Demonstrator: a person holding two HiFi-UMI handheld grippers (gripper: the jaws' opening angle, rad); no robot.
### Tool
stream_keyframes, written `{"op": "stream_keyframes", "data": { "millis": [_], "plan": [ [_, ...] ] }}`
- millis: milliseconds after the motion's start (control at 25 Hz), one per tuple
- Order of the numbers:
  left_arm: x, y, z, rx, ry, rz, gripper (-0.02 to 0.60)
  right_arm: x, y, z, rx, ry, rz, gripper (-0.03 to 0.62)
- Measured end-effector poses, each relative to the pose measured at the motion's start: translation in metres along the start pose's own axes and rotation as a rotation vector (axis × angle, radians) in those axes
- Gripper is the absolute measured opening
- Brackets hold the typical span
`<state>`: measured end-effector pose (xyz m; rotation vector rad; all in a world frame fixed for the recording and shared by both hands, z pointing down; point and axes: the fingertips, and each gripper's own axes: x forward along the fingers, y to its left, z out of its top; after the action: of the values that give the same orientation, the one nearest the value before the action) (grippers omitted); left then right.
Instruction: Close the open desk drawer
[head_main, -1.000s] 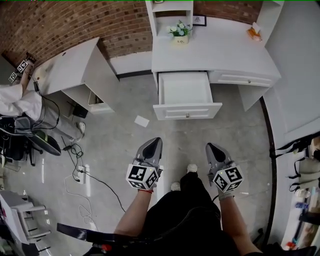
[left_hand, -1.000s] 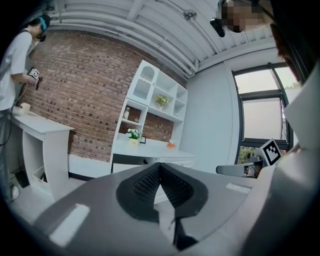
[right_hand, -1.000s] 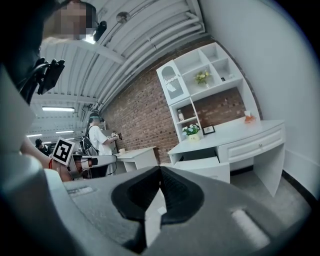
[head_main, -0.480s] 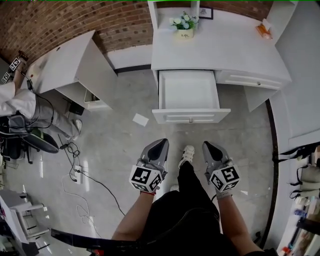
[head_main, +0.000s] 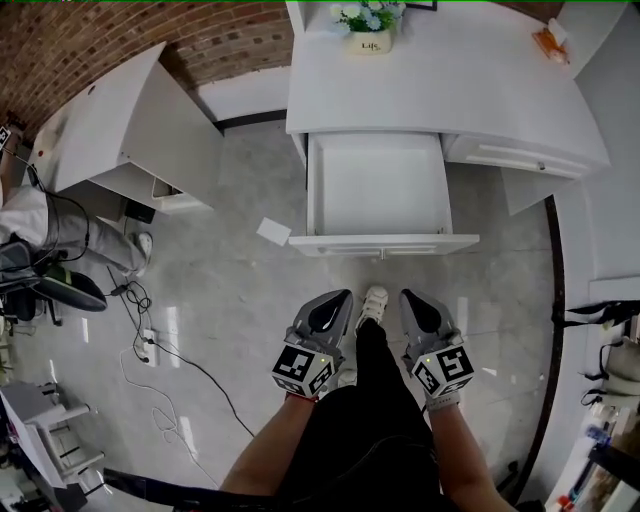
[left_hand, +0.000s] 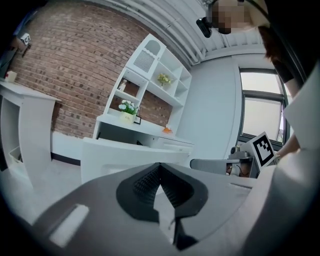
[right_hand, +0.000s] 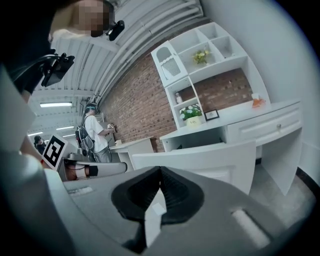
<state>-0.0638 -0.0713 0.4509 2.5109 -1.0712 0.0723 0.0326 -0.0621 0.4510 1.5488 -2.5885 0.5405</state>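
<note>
White desk (head_main: 430, 90): stands against the brick wall. Drawer (head_main: 378, 190): under the desk's left half, pulled fully out toward the person, its inside bare and white; its front panel is the part of the desk nearest the grippers, with floor between them. Left gripper (head_main: 333, 300): held low in front of the desk, short of the drawer front and apart from it, jaws drawn together at the tips with nothing between them; its own view looks over the closed tips at the drawer front. Right gripper (head_main: 411, 298): beside the left one, facing the same panel, jaws likewise met at the tips and holding nothing. White shoe (head_main: 373, 300): on the floor between the two grippers. Flower pot (head_main: 367, 25): at the back of the desk top, above the drawer. Orange item (head_main: 552, 38): at the desk's back right corner. Sheet of paper (head_main: 273, 232): on the floor, left of the drawer front. Second white desk (head_main: 110, 120): well to the left of the first.
</note>
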Motion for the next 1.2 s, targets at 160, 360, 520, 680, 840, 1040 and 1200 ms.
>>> {"op": "stream_keyframes", "data": {
  "millis": [160,360,520,680,840,1040,1200],
  "plan": [
    [0.026,0.010,-0.014,-0.001,0.020,-0.008,0.003,0.021,-0.016,-0.014,0.001,0.014,-0.015,0.002],
    [0.055,0.020,-0.031,-0.017,0.041,-0.015,0.003,0.045,-0.033,-0.033,0.027,0.029,-0.025,0.002],
    [0.078,0.028,-0.042,-0.024,0.053,-0.017,0.003,0.063,-0.042,-0.041,0.019,0.041,-0.033,0.002],
    [0.095,0.035,-0.052,-0.032,0.059,-0.005,0.003,0.080,-0.048,-0.047,-0.075,0.077,-0.052,0.002],
    [0.104,0.038,-0.061,-0.029,0.077,0.002,0.003,0.092,-0.054,-0.055,-0.088,0.092,-0.078,0.002],
    [0.113,0.040,-0.066,-0.027,0.086,0.007,0.003,0.100,-0.061,-0.059,-0.094,0.097,-0.066,0.002],
    [0.118,0.047,-0.064,-0.033,0.083,0.015,0.003,0.102,-0.062,-0.060,-0.085,0.097,-0.060,0.002]
  ]
}}
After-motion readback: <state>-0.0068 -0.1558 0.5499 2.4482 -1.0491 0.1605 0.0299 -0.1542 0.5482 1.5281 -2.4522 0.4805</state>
